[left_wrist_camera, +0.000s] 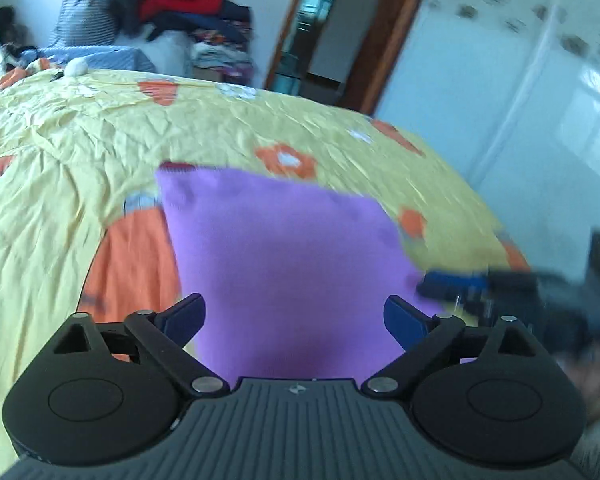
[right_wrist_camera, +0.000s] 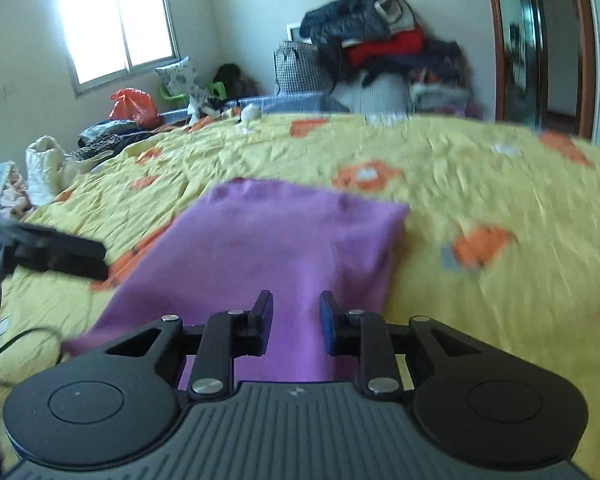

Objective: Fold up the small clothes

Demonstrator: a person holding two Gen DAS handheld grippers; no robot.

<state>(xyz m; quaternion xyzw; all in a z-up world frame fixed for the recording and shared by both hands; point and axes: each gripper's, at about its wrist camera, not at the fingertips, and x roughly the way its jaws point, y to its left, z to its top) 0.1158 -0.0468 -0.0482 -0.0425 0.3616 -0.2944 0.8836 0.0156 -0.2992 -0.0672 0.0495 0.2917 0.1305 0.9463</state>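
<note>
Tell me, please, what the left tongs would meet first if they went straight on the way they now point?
Most likely the purple cloth: it fills the gap between the open left tongs and lies directly ahead on the yellow bedspread. The picture is blurred, so how far off it lies is unclear.

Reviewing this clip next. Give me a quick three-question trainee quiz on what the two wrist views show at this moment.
1. True or false: the left gripper has its fingers spread wide over the purple garment.
2. Multiple choice: the purple garment lies on A) a bare wooden floor, B) a yellow bedspread with orange flowers, C) a white tablecloth.
3. Short answer: in the right wrist view, what is between the fingers of the right gripper?

Key
1. True.
2. B.
3. Purple cloth shows in the narrow gap, but the fingers are apart and the view is too blurred to tell whether they pinch it.
</note>
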